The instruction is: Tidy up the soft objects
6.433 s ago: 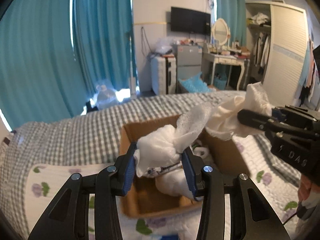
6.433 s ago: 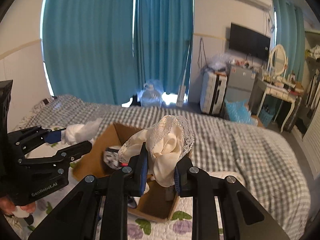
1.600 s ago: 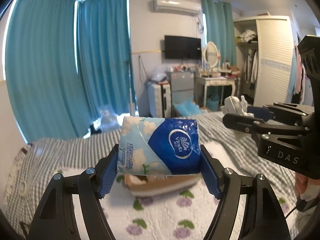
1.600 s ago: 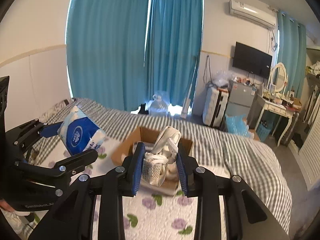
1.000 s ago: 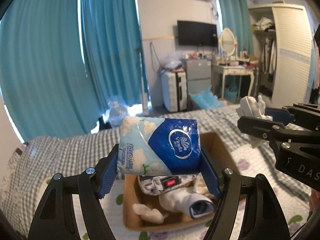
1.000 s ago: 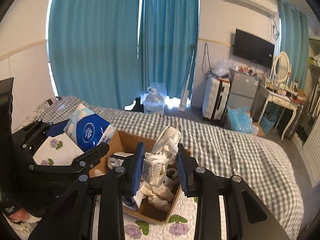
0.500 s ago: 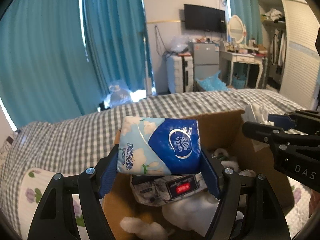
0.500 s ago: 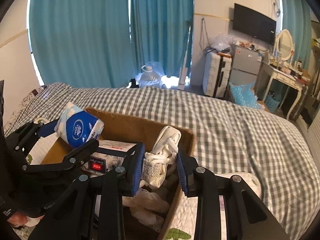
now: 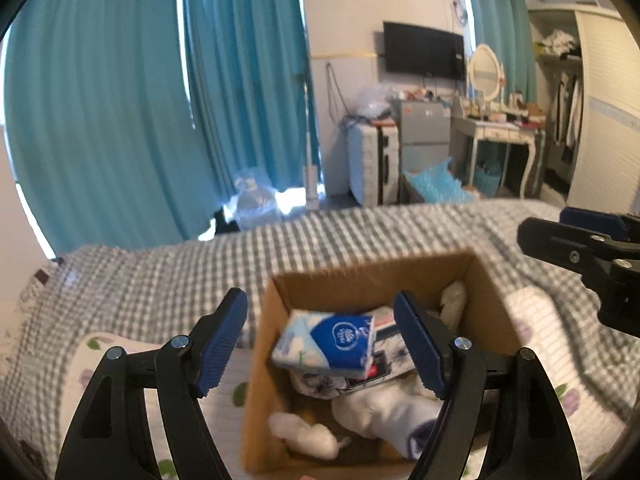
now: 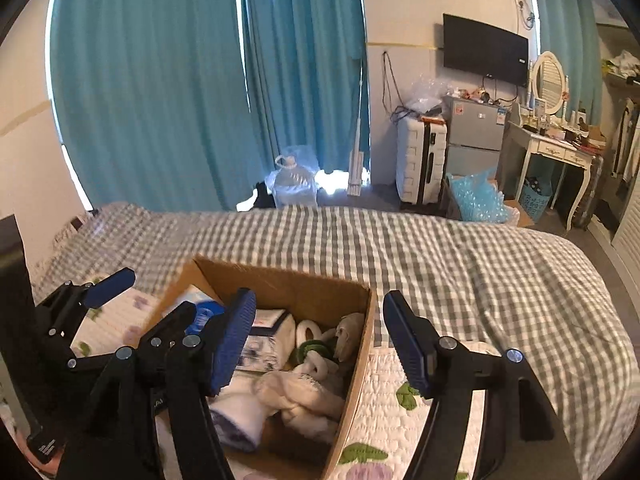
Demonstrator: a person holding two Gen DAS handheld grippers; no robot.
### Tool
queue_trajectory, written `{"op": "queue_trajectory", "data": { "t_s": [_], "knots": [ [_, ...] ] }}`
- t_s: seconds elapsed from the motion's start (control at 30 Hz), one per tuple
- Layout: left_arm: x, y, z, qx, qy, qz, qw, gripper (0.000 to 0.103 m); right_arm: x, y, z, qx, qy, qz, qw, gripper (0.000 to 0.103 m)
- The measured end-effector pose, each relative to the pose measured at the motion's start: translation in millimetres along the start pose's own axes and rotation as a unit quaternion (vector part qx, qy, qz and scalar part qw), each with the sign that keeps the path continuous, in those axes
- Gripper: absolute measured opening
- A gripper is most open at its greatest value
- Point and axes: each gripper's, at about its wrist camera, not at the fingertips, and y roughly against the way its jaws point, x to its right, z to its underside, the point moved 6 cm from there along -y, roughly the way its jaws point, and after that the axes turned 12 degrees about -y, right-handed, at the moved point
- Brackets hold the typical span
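Observation:
An open cardboard box (image 9: 360,276) sits on the bed and also shows in the right wrist view (image 10: 304,286). A blue and white tissue pack (image 9: 326,342) lies on top of the soft things inside it. A cream cloth bundle (image 10: 304,390) lies in the box's right half beside white rolled items. My left gripper (image 9: 322,346) is open and empty above the box. My right gripper (image 10: 318,342) is open and empty above the box's right wall. Each gripper shows in the other's view, the right gripper (image 9: 576,240) at the far right and the left gripper (image 10: 132,296) at the left.
The bed has a grey checked blanket (image 10: 440,252) and a white floral quilt (image 10: 400,400) under the box. Teal curtains (image 10: 180,80), a white suitcase (image 10: 420,160), a small fridge (image 10: 474,136) and a dressing table (image 10: 560,148) stand beyond the bed.
Both grippers opened. The tissue pack dropped from my left gripper into the box, and the cream cloth dropped from my right gripper into the box. Both grippers rose slightly.

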Motion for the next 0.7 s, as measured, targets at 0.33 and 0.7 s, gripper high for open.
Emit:
{"op": "queue_trajectory", "data": {
  "t_s": [0.33,0.7],
  "knots": [
    [-33.4,166.8,-70.0,0.120,0.012,-0.043,0.9918,0.077,-33.4,181.5,-53.4,0.115,0.020,-0.001,0.993,0.073],
    [-63.3,319.1,-86.7,0.231,0.033,-0.089,0.9683,0.082,-68.8,353.5,-48.3,0.240,0.044,-0.013,0.970,0.102]
  ]
}}
